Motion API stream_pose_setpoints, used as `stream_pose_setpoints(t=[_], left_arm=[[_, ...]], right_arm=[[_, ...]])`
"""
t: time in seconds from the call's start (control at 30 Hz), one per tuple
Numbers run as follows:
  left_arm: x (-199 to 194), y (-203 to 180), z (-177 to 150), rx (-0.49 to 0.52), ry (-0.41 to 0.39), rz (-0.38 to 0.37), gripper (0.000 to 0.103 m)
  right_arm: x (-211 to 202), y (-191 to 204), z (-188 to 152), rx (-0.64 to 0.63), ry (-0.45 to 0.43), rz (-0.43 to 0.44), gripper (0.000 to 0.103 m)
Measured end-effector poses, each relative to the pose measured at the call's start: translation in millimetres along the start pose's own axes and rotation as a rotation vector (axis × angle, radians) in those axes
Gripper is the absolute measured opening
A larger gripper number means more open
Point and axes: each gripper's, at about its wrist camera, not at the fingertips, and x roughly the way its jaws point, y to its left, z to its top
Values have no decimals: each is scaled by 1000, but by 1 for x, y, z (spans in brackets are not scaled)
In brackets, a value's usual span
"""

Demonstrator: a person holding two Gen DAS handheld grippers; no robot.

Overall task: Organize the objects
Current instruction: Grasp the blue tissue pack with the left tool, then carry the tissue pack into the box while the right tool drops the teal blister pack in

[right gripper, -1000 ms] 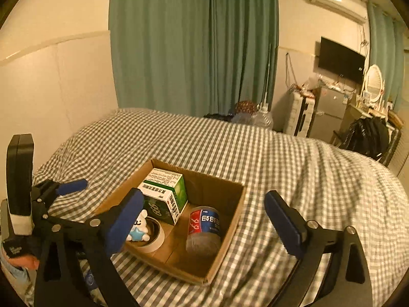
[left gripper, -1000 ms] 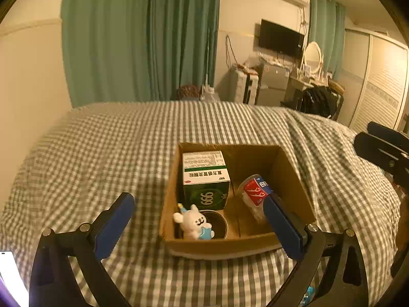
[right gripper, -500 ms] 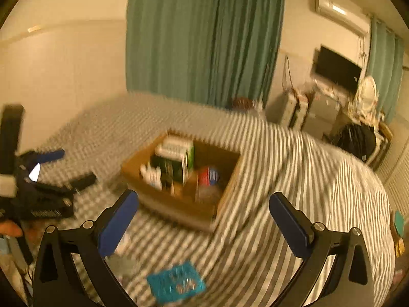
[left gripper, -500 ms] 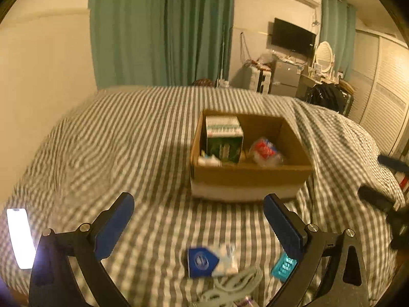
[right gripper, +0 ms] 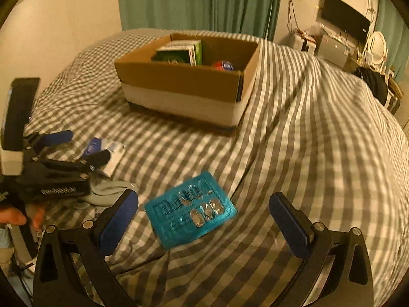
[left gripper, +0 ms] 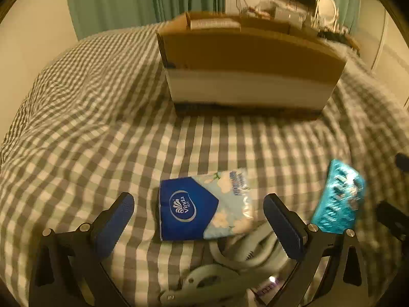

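Note:
A blue and white Vinda tissue pack (left gripper: 204,207) lies on the checked bedspread, between the fingers of my open left gripper (left gripper: 199,220). A teal blister pack of pills (right gripper: 190,212) lies between the fingers of my open right gripper (right gripper: 204,220); it also shows in the left wrist view (left gripper: 337,197). A cardboard box (right gripper: 184,89) stands further back on the bed, holding a green medicine box (right gripper: 181,52) and a red-labelled bottle (right gripper: 223,65). The left gripper also shows in the right wrist view (right gripper: 76,148) over the tissue pack (right gripper: 112,153).
A white cable or charger bundle (left gripper: 230,273) lies just below the tissue pack, near my left fingers. The bedspread (right gripper: 319,140) slopes down to the right. Green curtains, a TV and furniture stand beyond the bed.
Both grippers have dropped from above the box and pulled back toward the near side of the bed. They now sit low over the tissue pack and the blister pack. Both stayed open.

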Motion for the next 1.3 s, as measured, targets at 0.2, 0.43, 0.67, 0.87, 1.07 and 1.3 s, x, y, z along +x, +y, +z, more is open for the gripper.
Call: stream_pose_setpoints(t=[0.2, 0.43, 0.67, 0.87, 1.07, 1.3], left_arm=[[16, 0, -6, -18, 48, -62, 77], [-24, 11, -22, -79, -66, -55, 77], [-37, 12, -27, -97, -101, -50, 77], [-28, 26, -26, -120, -97, -73, 77], [-27, 28, -28, -119, -100, -84, 77], [-31, 31, -32, -126, -109, -90, 77]], right_arm=[[13, 9, -6, -40, 39, -32, 103], [27, 20, -12, -90, 109, -28, 103], [50, 29, -7, -76, 203, -52, 103], [85, 40, -5, -90, 312, -90, 103], [101, 41, -7, -113, 356, -89, 103], [78, 38, -10, -120, 292, -85, 82]])
